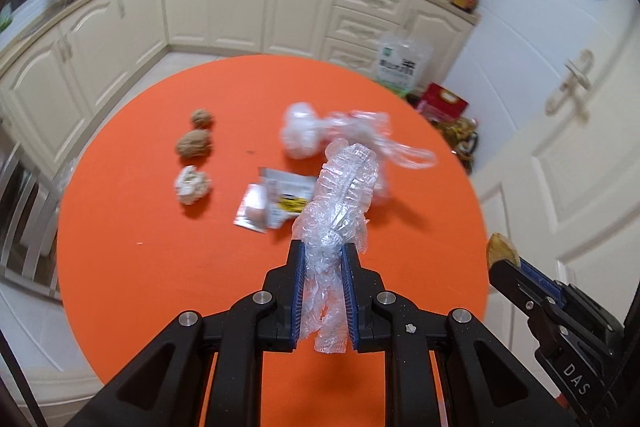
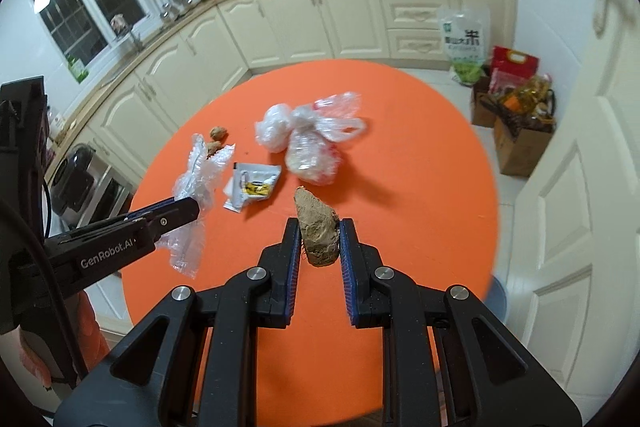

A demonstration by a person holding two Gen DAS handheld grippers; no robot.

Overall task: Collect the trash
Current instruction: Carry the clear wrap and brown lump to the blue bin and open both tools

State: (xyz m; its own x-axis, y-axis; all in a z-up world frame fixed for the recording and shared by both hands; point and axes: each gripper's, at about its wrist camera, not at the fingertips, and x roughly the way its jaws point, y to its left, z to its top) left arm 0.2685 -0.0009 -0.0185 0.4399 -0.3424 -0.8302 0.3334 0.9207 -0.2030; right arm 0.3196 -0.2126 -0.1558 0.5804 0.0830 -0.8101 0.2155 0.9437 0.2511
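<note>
Left gripper (image 1: pixel 323 255): we hold it clamped on a crumpled strip of clear plastic film (image 1: pixel 340 195), lifted off the round orange counter (image 1: pixel 160 287).
Right gripper (image 2: pixel 319 233): we hold it clamped on a brown wedge-shaped food scrap (image 2: pixel 316 227), also clear of the counter surface.
Task progress: we judge the task partly done; two pieces are picked up, none visibly deposited.
Trash left on counter: a knotted clear plastic bag with pale contents (image 2: pixel 310 143); a torn white and silver sachet with a yellow label (image 2: pixel 252 189); two brown walnut-like shells (image 1: pixel 195 137); a crumpled off-white wad (image 1: pixel 192 185).
Layout: the sachet lies near the centre, the plastic bag just beyond it, the shells and wad grouped to the left, well apart from the bag.
Trash container: none identifiable in either view; we cannot tell where the held pieces go.
Other containers: an open cardboard box (image 2: pixel 520 143) on the floor by the door, packed with bottles and packets; a printed rice bag (image 2: pixel 464 43) leaning against the cabinets.
Knotted bag contents: a pale lump, not identifiable.
</note>
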